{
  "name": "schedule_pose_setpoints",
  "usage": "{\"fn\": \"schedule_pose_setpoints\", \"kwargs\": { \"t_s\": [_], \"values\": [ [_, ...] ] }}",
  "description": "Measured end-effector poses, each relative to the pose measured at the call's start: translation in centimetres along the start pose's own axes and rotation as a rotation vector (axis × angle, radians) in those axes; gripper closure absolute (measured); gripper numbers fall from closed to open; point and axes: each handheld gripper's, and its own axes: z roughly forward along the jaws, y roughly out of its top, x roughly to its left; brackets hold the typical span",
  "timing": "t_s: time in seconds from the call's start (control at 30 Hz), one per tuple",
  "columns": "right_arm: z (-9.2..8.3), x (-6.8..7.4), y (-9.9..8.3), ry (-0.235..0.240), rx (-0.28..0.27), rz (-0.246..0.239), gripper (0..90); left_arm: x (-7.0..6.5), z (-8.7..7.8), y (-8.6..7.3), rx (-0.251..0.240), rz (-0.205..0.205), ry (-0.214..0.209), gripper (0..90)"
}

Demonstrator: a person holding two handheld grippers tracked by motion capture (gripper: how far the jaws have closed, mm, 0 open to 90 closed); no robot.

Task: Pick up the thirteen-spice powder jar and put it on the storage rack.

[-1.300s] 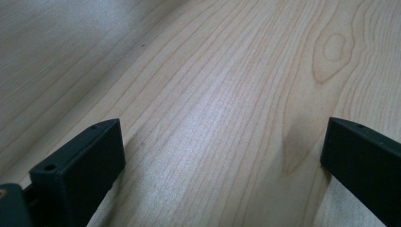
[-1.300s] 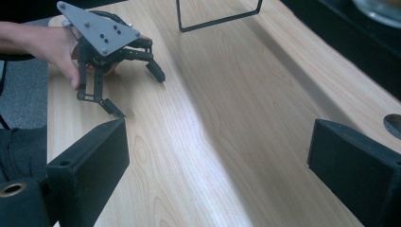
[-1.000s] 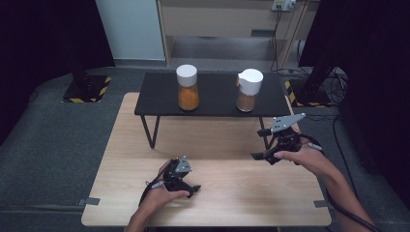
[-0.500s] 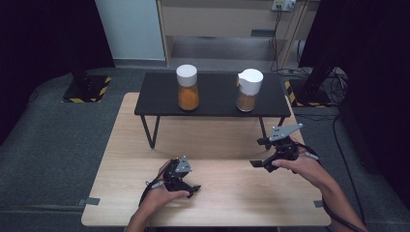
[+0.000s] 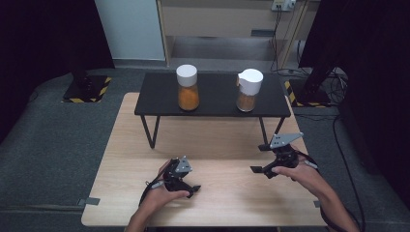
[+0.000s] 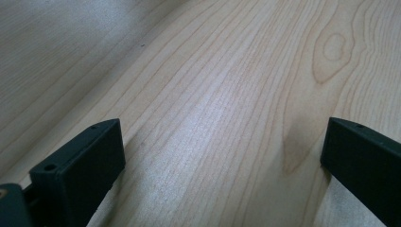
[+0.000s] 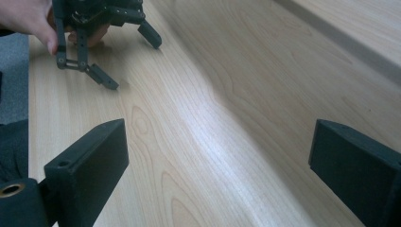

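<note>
Left hand-held gripper [image 5: 189,182]: jaws spread wide, empty, low on the desk [image 5: 227,145]. Right hand-held gripper [image 5: 261,158]: jaws spread wide, empty, above the desk's right side. Black shelf [image 5: 212,96] at the desk's far edge: two white-capped jars [image 5: 187,88] [image 5: 248,90], orange contents.

We see the right gripper [image 5: 260,158] has come back toward the person's side and down nearer the wooden table [image 5: 222,140] (a sec ago it was up by the black shelf's [image 5: 212,92] right leg), w/ the right hand [image 5: 302,176] drawn back too.
</note>
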Motion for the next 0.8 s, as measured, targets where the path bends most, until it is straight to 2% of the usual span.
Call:
{"fn": "schedule_pose_setpoints", "kwargs": {
  "t_s": [0.17, 0.6, 0.8],
  "values": [
    [0.3, 0.3, -1.0, -0.011, -0.003, 0.014, 5.2, 0.0, 0.0, 0.0, -0.001, -0.001, 0.001, 0.0],
    [1.8, 1.0, -3.2, -0.033, 0.034, 0.032, 4.8, 0.0, 0.0, 0.0, -0.001, -0.002, 0.002, 0.0],
    [1.9, 1.3, -3.9, -0.048, 0.029, 0.040, 4.6, 0.0, 0.0, 0.0, -0.001, -0.002, 0.001, 0.0]
  ]
}}
